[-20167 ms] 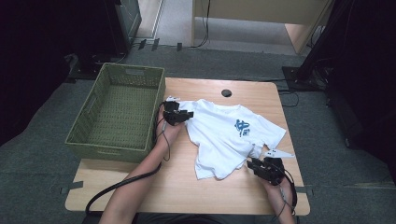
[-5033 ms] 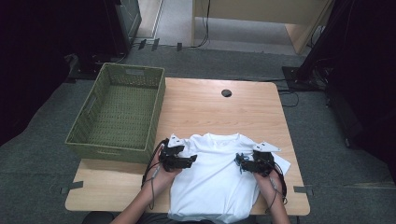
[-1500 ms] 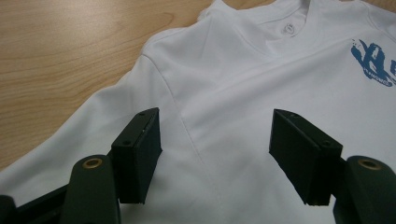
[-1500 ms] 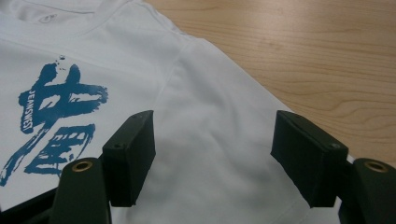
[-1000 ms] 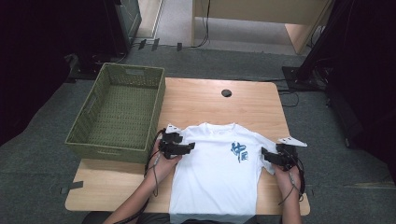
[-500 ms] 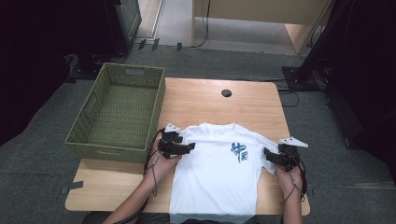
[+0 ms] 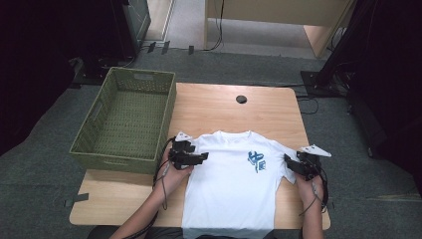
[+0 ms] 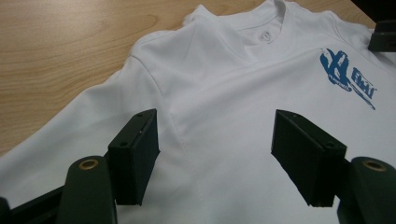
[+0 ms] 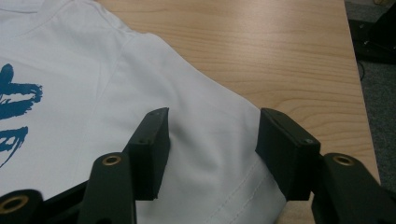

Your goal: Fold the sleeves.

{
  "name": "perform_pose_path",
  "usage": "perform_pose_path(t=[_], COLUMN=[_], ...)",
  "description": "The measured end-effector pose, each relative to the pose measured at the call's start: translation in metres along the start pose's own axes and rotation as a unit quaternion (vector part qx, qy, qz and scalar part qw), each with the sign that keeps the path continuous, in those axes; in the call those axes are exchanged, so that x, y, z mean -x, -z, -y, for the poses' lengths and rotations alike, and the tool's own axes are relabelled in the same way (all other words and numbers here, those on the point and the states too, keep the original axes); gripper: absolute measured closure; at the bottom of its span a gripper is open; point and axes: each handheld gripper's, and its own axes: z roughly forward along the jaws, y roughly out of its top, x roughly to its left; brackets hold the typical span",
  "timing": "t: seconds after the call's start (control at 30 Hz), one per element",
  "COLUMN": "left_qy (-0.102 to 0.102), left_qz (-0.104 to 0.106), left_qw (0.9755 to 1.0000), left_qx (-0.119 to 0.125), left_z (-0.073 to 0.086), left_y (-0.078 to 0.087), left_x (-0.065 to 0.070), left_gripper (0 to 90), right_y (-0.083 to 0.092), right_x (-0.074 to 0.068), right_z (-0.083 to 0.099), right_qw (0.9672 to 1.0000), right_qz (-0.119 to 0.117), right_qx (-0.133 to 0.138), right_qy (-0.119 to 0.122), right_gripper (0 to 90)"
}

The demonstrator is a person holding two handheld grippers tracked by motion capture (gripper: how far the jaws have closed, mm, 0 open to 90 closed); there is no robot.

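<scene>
We lose the hem of the white cotton T-shirt with the blue chest print [image 7: 226,189] past the bottom edge of the high view. Its collar button [image 8: 265,34] is too small to read, and the small round black thing on the wooden table [image 7: 241,99] is perhaps a cable hole.

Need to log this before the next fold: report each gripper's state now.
Left gripper: open, jaws apart over the white cotton T-shirt, gripping nothing.
Right gripper: open, jaws just closing, the T-shirt's sleeve between them.
</scene>
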Motion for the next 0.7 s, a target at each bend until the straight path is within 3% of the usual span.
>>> perform_pose_path(t=[0.23, 0.37, 0.7], left_qy=[0.002, 0.014, 0.01], left_qz=[-0.003, -0.006, -0.003], left_qw=[1.0, 0.9999, 0.9999], left_qx=[0.0, 0.003, -0.005], left_z=[0.0009, 0.0014, 0.0028], left_y=[0.0, -0.0008, -0.0024], left_x=[-0.0005, -0.002, -0.0034], left_gripper=[32.3, 32.3, 32.3], right_y=[-0.004, -0.0054, -0.0058], right_x=[0.0045, 0.0043, -0.0033], right_z=[-0.0024, -0.0038, -0.006], right_qw=[1.0, 0.9999, 0.9999], right_qz=[0.002, 0.008, 0.01], right_qx=[0.008, 0.009, 0.007], right_qy=[-0.001, -0.007, -0.012], right_gripper=[50.4, 54.3, 80.8])
